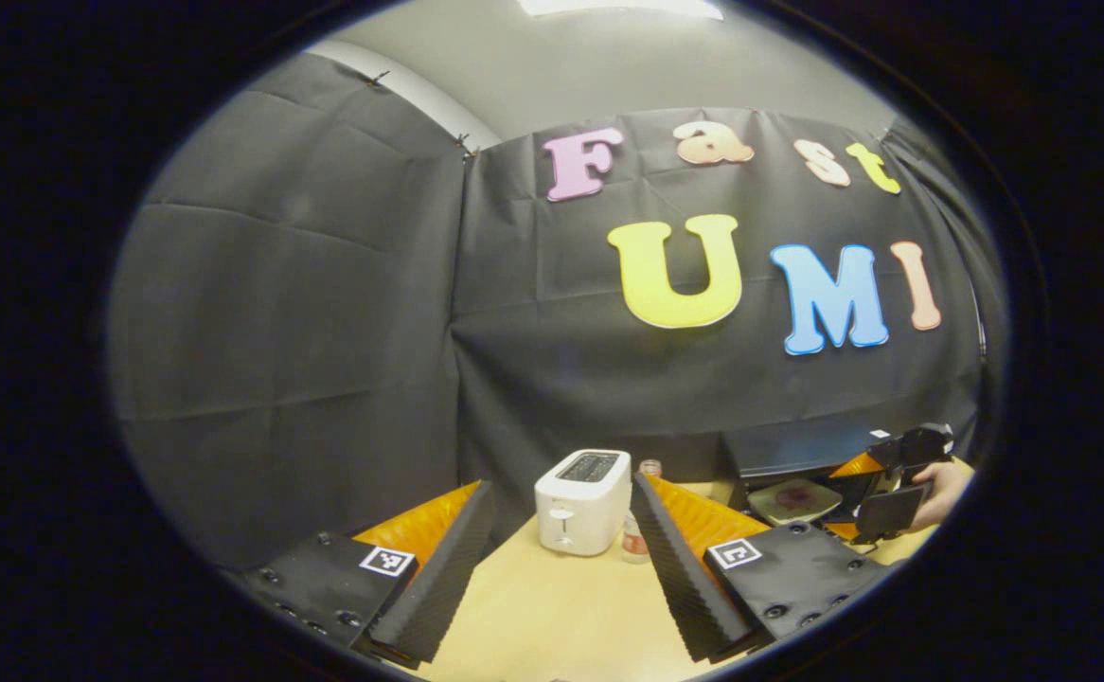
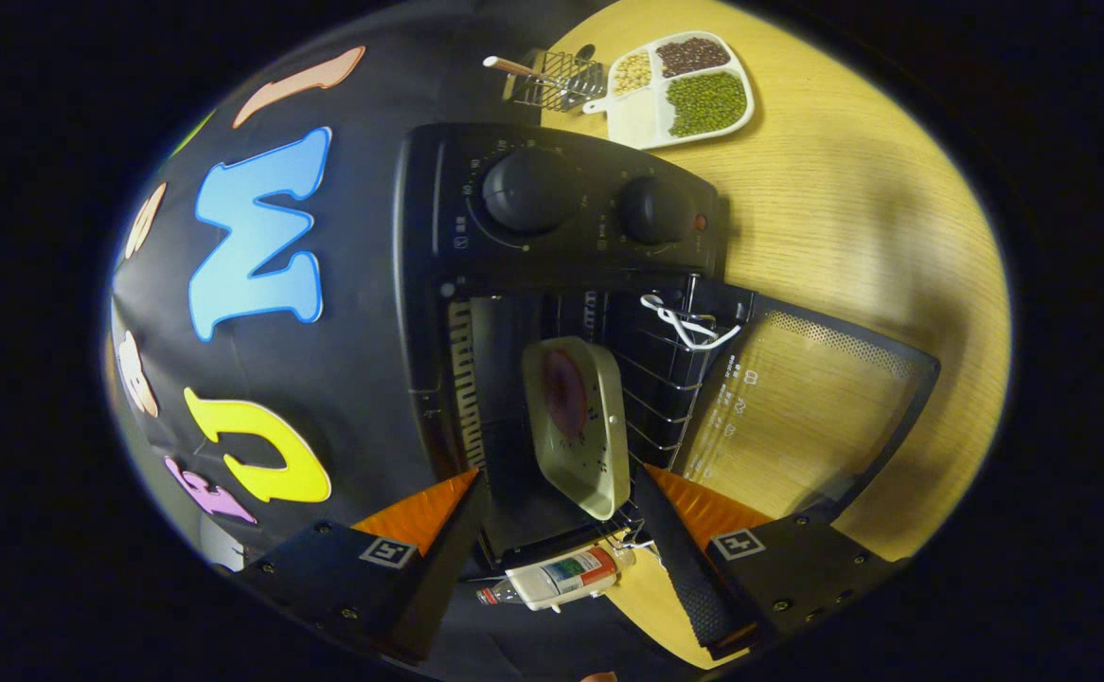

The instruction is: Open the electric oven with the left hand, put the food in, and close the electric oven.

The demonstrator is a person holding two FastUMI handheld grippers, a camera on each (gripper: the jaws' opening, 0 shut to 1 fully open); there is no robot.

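The electric oven point(image 2: 552, 284) stands on the counter point(image 2: 845, 218) against the booth wall, and its glass door point(image 2: 798, 407) lies folded all the way down. This position leaves the cavity fully exposed, so the opening step can be judged complete.

The food point(image 2: 563, 393), a dark reddish piece, rests on a pale tray point(image 2: 578, 426). The tray sits in the mouth of the cavity on the wire rack point(image 2: 651, 379), with its near end projecting toward you. Judge it as loaded but possibly not pushed fully home; a projecting tray would obstruct the door when it closes.

Your right gripper point(image 2: 557, 540) points at the oven mouth, just in front of the tray. Its jaws stand wide apart and grip nothing; whether a fingertip touches the tray's near edge cannot be determined. A small bottle point(image 2: 561, 576) lies between the jaws, below the oven.

Your left gripper point(image 1: 561, 559) is held back over the counter, well apart from the oven, which keeps the loading path clear. Its jaws are likewise wide apart and hold nothing. A white toaster point(image 1: 582, 500) stands ahead of them.

In the left gripper view, the oven point(image 1: 798, 455) appears at far right, with the right gripper point(image 1: 893, 483) and a hand point(image 1: 940, 488) just beside it.

The door is the remaining item: reach for its free edge with the left gripper.
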